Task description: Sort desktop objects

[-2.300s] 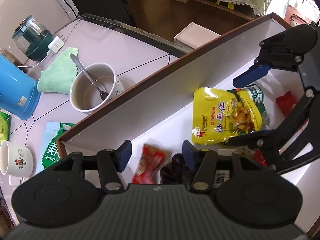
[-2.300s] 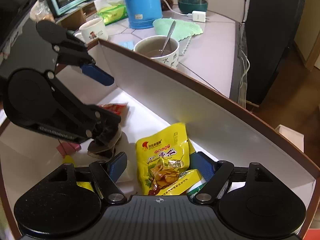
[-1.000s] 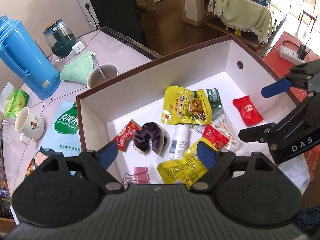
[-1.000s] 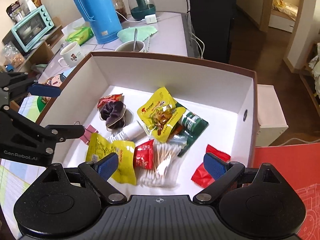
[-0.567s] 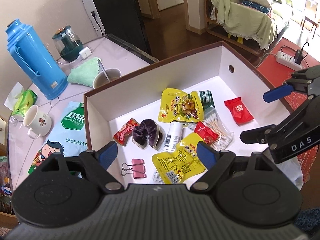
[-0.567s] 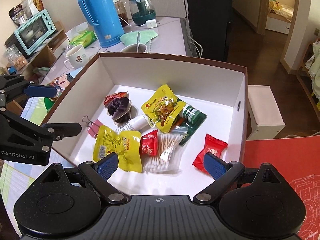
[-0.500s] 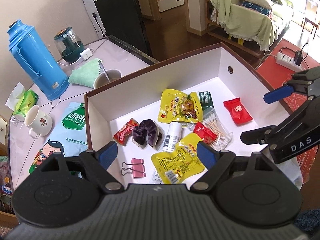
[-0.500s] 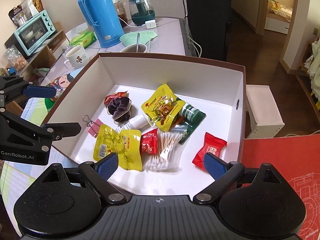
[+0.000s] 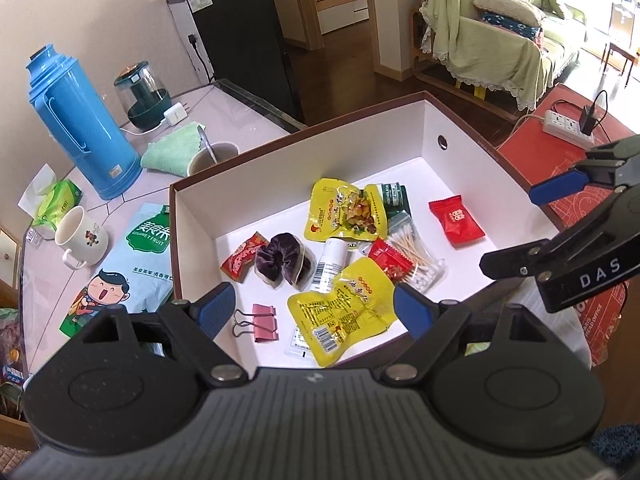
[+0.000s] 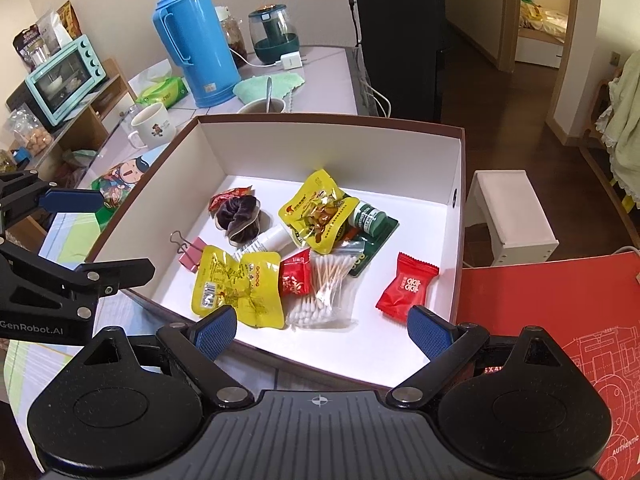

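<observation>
A: Where do the grippers stand?
B: The left gripper [image 9: 314, 310] and right gripper [image 10: 320, 330] both hang above the box's [image 10: 332, 120] near rim, jaws spread wide, empty.

A: Where is open floor inside?
B: Along the walls. The snack packets [image 10: 316, 216], cotton swabs [image 10: 324, 288] and pink binder clip [image 9: 262, 322] crowd the middle; 1 red candy [image 10: 408, 284] lies apart, nearer the right wall.

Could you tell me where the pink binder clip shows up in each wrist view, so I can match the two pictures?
Left wrist view: the pink binder clip lies low and centre-left, on the box floor near the left tongs' left fingertip.
Right wrist view: the clip is left of centre, by the box's left wall.
Shared landmark: the purple scrunchie, just beyond the clip.
</observation>
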Demonstrator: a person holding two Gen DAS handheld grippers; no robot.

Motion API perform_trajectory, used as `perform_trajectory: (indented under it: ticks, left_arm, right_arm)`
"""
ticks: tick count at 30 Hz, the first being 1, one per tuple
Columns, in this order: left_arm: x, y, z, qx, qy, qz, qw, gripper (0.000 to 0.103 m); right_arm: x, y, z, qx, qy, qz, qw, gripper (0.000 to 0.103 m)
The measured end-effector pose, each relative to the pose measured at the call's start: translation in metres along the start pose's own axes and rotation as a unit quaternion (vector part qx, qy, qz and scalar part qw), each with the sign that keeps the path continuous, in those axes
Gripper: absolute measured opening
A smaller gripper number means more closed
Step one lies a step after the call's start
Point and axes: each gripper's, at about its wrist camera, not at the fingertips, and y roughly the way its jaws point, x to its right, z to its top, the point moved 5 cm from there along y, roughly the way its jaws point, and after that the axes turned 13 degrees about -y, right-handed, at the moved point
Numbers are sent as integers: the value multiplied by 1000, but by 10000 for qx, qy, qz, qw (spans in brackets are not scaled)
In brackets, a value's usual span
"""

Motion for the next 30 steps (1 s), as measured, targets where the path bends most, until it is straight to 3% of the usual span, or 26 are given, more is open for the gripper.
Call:
perform_trajectory:
  ticks: [30]
  left_arm:
    - [13, -31, -28, 152, 141, -41, 9998, 84]
  right_arm:
    - [-15, -33, -26, 150, 253, -257, 9992, 95]
